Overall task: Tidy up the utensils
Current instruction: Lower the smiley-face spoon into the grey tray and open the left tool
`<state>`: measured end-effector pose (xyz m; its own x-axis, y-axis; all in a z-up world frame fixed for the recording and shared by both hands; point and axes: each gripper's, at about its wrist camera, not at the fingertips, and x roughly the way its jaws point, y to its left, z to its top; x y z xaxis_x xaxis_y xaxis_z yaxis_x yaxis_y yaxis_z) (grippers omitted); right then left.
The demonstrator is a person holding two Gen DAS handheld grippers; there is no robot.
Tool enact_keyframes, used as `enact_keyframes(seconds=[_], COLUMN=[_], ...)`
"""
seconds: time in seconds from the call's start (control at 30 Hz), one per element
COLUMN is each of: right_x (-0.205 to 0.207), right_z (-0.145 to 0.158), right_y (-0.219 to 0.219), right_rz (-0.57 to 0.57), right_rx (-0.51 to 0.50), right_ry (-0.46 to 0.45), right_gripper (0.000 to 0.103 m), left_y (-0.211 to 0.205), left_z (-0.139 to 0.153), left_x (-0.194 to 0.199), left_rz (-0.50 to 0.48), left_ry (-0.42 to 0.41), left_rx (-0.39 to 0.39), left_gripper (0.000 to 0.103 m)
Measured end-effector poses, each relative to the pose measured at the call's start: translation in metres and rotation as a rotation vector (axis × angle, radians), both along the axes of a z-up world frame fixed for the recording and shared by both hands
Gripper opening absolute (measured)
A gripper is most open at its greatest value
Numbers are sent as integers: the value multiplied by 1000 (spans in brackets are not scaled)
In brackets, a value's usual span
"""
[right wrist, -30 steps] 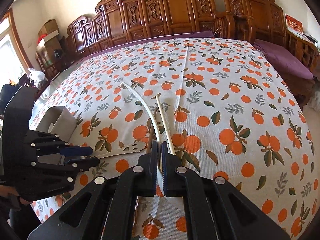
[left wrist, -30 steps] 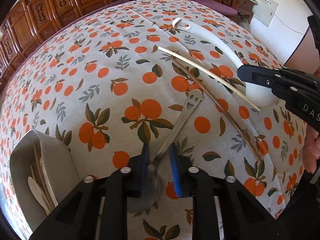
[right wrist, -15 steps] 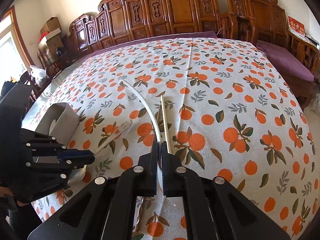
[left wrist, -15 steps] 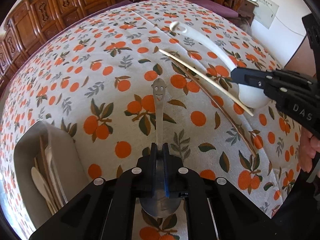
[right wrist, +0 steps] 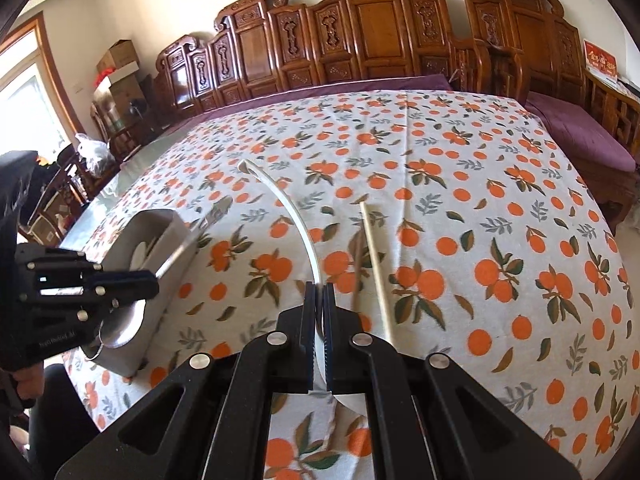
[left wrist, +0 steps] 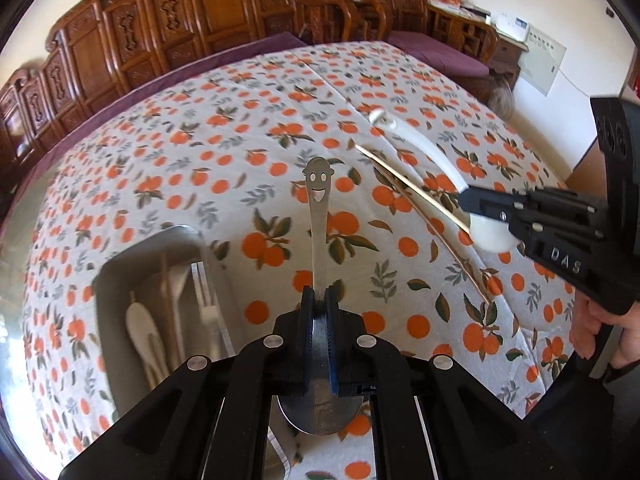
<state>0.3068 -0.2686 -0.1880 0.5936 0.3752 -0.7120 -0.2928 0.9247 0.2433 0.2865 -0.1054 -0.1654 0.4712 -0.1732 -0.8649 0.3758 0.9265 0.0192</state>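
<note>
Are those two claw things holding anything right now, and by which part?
Yes. The left gripper pinches the metal spoon at its neck above the bowl; the right gripper grips the white ladle low on its handle.

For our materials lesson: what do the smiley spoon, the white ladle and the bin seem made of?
Smiley spoon: likely stainless steel, shiny grey with cut-out face. White ladle: probably plastic or melamine, smooth and opaque. Bin: looks like brushed metal, dull grey sheen.

Steel smiley-handled spoon [left wrist: 319,216]: bowl partly hidden behind the black left gripper [left wrist: 319,304].
White ceramic ladle [right wrist: 280,200]: bowl mostly hidden under the right gripper [right wrist: 319,300].
Grey metal tray [left wrist: 120,268]: contents blurred.
</note>
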Motion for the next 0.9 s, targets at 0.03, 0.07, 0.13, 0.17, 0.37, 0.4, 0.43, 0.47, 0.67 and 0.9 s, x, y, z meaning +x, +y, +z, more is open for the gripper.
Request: enact_keyframes(seconds=[0.03,0.07,0.13,0.17,0.37,0.4,0.43,0.47,0.67,0.9], right_x=[-2,-4,-8,-10,-21,-22,-23,-24,-29,-35], right_z=[1,3,6,8,16,17,18,18,18,12], right_y=[2,6,11,14,31,34,35,37,51,73], right_rz=[5,10,22,28,58,62,65,68,93,131], right_rx=[1,0,1,3,14,15,17,20,29,1], right_ry=[-2,-5,-10,-15,-31,-33,-34,-34,-27,-12], right_gripper=[4,4,4,4,4,4,4,4,4,4], left_y=[2,8,16,21,55,61,67,74,98,105], left_z=[2,5,9,11,9,7,4,1,-21,-46], left_x=[-1,-4,-7,-8,-15,-16,-15,-15,-16,-11], left_rz=[4,12,23,32,96,109,120,134,184,210], left_ry=[-4,-12,-19,-24,-27,-23,-19,-12,24,76], left_rx=[-2,-4,-10,-13,-27,-28,-28,-28,-13,8], left_gripper=[5,5,5,5,5,5,5,5,5,5])
